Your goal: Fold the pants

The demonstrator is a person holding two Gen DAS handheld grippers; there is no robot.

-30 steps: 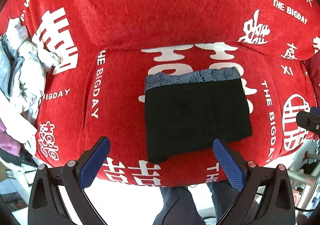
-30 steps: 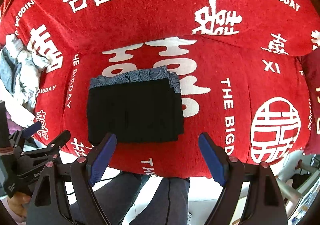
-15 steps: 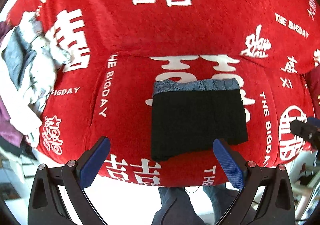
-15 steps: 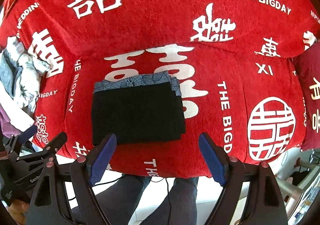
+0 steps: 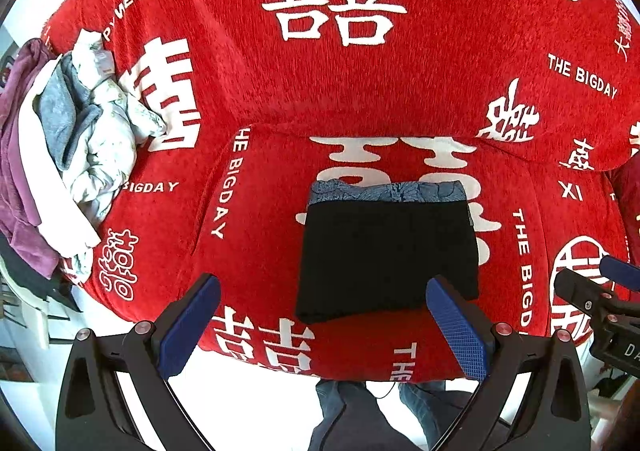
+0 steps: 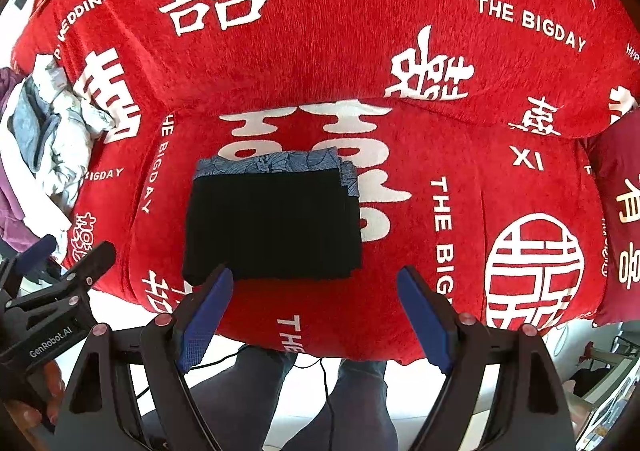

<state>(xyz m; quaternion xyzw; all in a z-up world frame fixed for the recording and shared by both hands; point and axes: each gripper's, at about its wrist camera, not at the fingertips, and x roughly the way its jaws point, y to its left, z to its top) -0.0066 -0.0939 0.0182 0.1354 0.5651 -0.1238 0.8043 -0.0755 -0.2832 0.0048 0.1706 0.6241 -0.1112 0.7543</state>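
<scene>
While the black folded pants [image 5: 386,255] lie squared near the red printed sofa seat's [image 5: 256,235] front edge, both wide-open, empty claws, left claw [image 5: 320,325] and right claw [image 6: 314,317], hover clear, suggesting folding is finished.

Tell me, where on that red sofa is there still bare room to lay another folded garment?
Bare red seat lies right of the folded black pants, out to the round white emblem, and left of them up to the "THE BIGDAY" lettering. The far left is crowded with a clothes pile.
</scene>
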